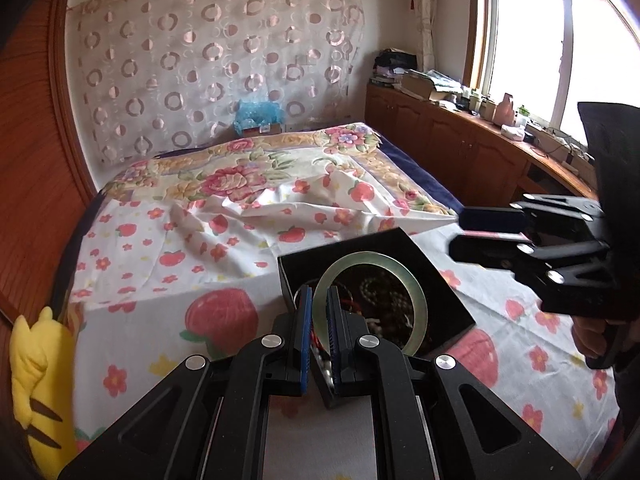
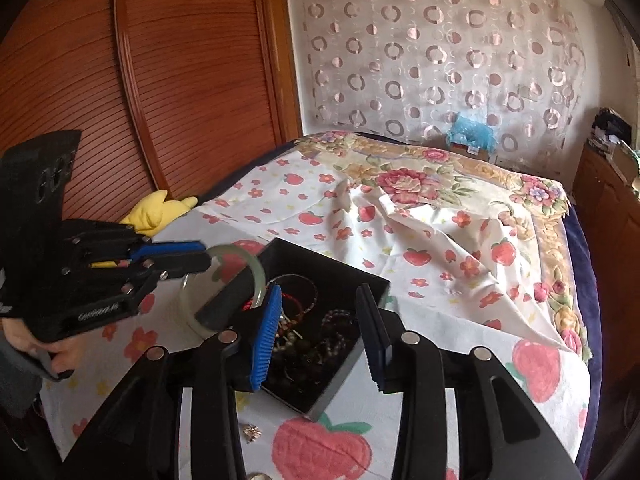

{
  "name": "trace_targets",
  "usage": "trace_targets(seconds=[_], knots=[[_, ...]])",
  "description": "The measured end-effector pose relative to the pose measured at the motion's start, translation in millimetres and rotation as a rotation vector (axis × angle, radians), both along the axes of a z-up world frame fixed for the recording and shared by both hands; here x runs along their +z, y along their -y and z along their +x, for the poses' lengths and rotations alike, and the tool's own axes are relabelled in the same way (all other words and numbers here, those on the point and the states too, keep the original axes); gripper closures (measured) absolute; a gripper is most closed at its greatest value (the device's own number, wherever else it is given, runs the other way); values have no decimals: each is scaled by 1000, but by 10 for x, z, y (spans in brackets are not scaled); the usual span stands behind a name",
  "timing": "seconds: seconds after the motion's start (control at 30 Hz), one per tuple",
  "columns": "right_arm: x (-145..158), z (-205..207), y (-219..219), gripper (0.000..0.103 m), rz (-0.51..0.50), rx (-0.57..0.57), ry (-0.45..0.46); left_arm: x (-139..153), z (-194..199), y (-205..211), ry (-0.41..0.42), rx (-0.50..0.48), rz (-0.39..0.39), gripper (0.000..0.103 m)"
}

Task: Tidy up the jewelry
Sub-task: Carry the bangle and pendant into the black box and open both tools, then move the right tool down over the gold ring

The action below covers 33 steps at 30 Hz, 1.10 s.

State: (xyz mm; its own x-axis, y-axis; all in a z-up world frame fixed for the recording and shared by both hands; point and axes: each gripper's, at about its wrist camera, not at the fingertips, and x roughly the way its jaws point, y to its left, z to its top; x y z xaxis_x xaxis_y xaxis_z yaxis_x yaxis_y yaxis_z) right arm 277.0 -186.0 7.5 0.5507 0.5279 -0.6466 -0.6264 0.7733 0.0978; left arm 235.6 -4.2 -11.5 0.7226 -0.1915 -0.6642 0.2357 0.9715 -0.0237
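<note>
A black jewelry box [image 1: 440, 280] [image 2: 336, 276] sits on the strawberry-print cloth, holding several bead strings and bangles [image 2: 316, 332]. My left gripper [image 1: 318, 300] [image 2: 200, 256] is shut on a pale green jade bangle [image 1: 416, 292] [image 2: 256, 268] and holds it upright over the box's left edge. My right gripper [image 2: 320, 312] [image 1: 456, 236] is open and empty, hovering over the box's right side. A small gold trinket [image 2: 251, 432] lies on the cloth in front of the box.
The cloth covers a raised surface [image 1: 168, 344] in front of a floral bed [image 2: 420, 184]. A yellow plush toy [image 1: 40, 380] lies at the left. A wooden wardrobe [image 2: 160, 80] stands left and a cluttered sideboard [image 1: 480, 144] right, under the window.
</note>
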Motion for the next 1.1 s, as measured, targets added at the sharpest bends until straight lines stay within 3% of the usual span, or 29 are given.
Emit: trace_targets(seconds=[0.33,0.83,0.9,0.93,0.97,1.1], knots=[[-248,-194,213,62,-45,-59,-16,-182,405,135,-48,-25,15,96],[-500,-534,360,62,-67,-64,-60,-180,385,230,-48,-42,9,95],[-524,-588,374,62,-63,-56,-67,-155,283,224,-38,-50,0,87],[-536,-628,374,62,-63,-53,-71,-143,218,219,-30,-54,-8,71],[-547,-664,360,62,-62,-50,-74,-120,157,214,-22,-57,-12,61],[-603,-810,320,62,-72,-34,-88,-111,-109,233,-6,-74,-17,58]])
